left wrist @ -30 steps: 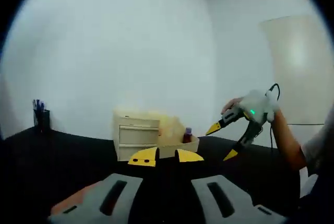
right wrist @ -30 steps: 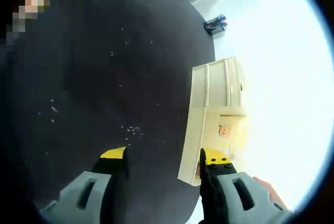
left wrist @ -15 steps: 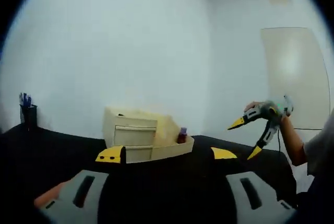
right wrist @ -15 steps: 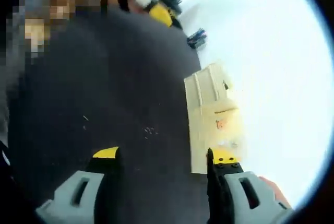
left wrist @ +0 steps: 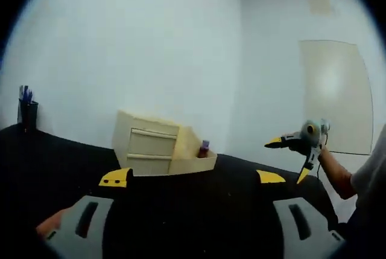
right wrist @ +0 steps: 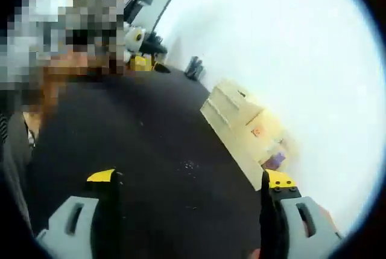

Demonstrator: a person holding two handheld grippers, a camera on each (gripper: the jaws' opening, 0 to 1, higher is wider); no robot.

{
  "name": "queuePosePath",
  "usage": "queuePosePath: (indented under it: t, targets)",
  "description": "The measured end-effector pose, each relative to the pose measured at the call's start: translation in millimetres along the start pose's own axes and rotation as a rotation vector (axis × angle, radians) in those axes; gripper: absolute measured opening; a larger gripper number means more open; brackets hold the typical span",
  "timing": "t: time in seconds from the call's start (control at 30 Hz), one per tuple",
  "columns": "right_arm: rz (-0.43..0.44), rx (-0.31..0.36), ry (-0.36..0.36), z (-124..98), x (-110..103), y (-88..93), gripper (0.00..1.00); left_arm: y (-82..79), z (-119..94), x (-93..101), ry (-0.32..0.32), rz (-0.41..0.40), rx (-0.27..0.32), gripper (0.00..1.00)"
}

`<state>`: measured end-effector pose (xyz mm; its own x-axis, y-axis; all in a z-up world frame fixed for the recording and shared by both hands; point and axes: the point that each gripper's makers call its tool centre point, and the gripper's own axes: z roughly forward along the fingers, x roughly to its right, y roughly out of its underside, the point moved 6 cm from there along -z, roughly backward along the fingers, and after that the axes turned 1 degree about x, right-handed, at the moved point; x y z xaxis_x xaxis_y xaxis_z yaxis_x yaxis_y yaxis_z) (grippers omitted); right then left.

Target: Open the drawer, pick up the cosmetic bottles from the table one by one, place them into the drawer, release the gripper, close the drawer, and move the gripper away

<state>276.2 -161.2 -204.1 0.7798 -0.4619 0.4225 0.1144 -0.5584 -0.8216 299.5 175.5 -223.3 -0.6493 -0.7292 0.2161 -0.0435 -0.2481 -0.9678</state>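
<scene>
Right hand-held gripper (left wrist: 288,157) farther from drawer (left wrist: 192,163) than before

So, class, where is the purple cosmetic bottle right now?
In the left gripper view, the purple cosmetic bottle stands in the open drawer, at the right side of the cream drawer unit.

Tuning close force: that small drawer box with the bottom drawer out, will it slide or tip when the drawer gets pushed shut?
The drawer box looks small and thin-walled, probably light, so it may skid on the black table. Nothing visibly braces it behind. The open drawer holds a purple-capped bottle standing upright; a hard push could topple it. Tipping seems unlikely.
</scene>
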Motion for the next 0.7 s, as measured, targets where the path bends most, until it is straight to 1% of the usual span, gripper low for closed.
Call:
queuePosePath:
  t: [0.07, 0.1, 0.17, 0.2, 0.33, 0.37, 0.43, 0.57, 0.63, 0.67, 0.7]
  targets:
    - [0.037, 0.041, 0.022, -5, -1, 5.5, 0.93, 0.6, 0, 1.2, 0.006, -0.004, 0.001, 0.87]
    - [0.057, 0.049, 0.028, -7, -2, 7.7, 0.93, 1.5, 0, 1.8, 0.005, -0.005, -0.002, 0.90]
    - [0.101, 0.080, 0.069, -13, -1, 14.2, 0.93, 3.2, 1, 2.5, 0.008, 0.002, -0.012, 0.94]
    - [0.121, 0.091, 0.076, -16, -2, 18.5, 0.93, 3.4, 2, 3.0, 0.011, 0.005, -0.013, 0.96]
    - [0.218, 0.157, 0.137, -34, -1, 35.2, 0.93, 3.0, 1, 4.7, 0.023, 0.002, -0.011, 0.96]
    - [0.263, 0.188, 0.149, -42, -1, 42.3, 0.93, 2.4, 0, 4.5, 0.023, 0.000, -0.007, 0.96]
    - [0.306, 0.222, 0.165, -51, 0, 52.0, 0.93, 0.9, -1, 2.5, 0.013, -0.002, 0.001, 0.96]
    - [0.413, 0.253, 0.152, -69, -3, 82.8, 0.93, -3.0, -5, -2.8, 0.004, -0.026, 0.033, 0.96]
    - [0.495, 0.270, 0.185, -78, 5, 101.2, 0.92, -5.6, -6, -4.6, 0.005, -0.051, 0.053, 0.96]
    - [0.511, 0.280, 0.192, -81, 7, 104.8, 0.90, -6.3, -7, -4.8, 0.006, -0.057, 0.056, 0.96]
    - [0.535, 0.317, 0.208, -84, 10, 107.7, 0.88, -6.7, -7, -4.3, 0.008, -0.060, 0.058, 0.96]
